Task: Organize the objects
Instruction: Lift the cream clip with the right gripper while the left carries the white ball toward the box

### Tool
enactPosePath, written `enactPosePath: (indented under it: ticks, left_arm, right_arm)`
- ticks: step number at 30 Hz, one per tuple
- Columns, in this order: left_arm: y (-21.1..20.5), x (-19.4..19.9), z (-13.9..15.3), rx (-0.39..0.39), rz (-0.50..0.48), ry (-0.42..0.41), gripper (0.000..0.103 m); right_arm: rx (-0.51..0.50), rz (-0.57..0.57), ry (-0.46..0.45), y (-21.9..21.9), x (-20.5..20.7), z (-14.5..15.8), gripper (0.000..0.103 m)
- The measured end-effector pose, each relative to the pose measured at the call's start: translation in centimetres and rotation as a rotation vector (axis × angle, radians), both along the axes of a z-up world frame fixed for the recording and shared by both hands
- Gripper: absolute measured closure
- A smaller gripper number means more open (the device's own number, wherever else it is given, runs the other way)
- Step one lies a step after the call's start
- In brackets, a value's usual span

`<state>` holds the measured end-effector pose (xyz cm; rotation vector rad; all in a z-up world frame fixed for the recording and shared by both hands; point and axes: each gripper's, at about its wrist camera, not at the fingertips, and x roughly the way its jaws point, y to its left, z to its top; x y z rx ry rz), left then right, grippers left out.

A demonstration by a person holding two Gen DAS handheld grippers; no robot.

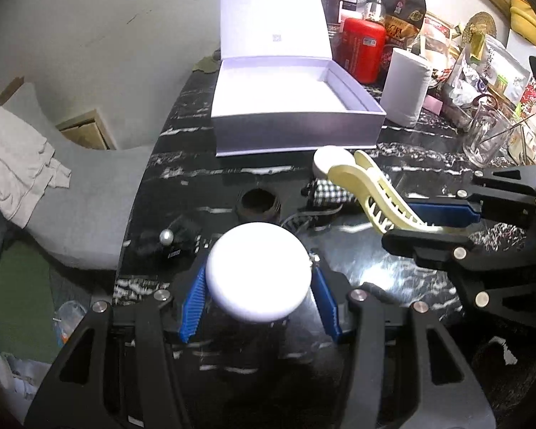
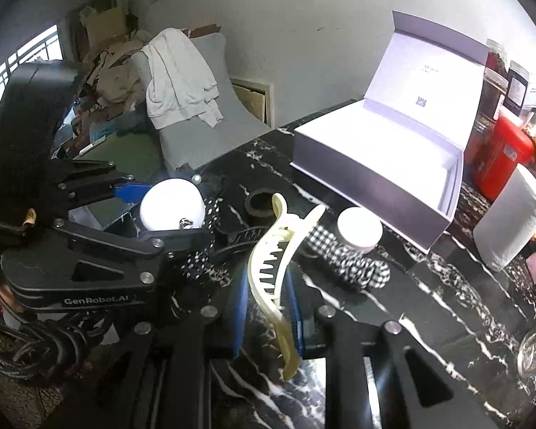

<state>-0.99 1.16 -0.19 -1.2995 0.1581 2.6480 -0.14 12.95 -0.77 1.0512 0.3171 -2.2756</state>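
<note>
White-lidded jar (image 1: 258,271) is clamped by left gripper (image 1: 259,296), stiff, smooth-sided; light brittle hair claw (image 2: 278,268) is pinched at its handle by right gripper (image 2: 268,321).

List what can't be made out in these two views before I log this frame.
- White round lid in the left claw: left wrist view, overexposed; the container body beneath is hidden by the lid.
- White box interior: right wrist view, its near wall hides most of the floor.
- Small dark things on the table: left wrist view, dark against black marble.
- Hair claw clip tail: right wrist view, blurred.
</note>
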Motion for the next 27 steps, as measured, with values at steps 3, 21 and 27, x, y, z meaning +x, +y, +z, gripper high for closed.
enactPosePath:
  ticks: [3,21,27]
  left_arm:
    - [0.5,-0.8,0.5,-0.001,-0.011,0.012,0.051]
    - [1.9,-7.8,2.5,-0.017,-0.055,0.035,0.051]
    - [2.3,-10.9,2.3,-0.038,-0.063,0.019,0.051]
  right_arm:
    - [0.004,-0.010,0.009,0.3,-0.8,0.5,0.083]
    - [-0.007,-0.017,0.024,1.3,-7.2,1.9,0.083]
    - [0.000,-0.015,0.028,1.5,-10.1,1.7,0.083]
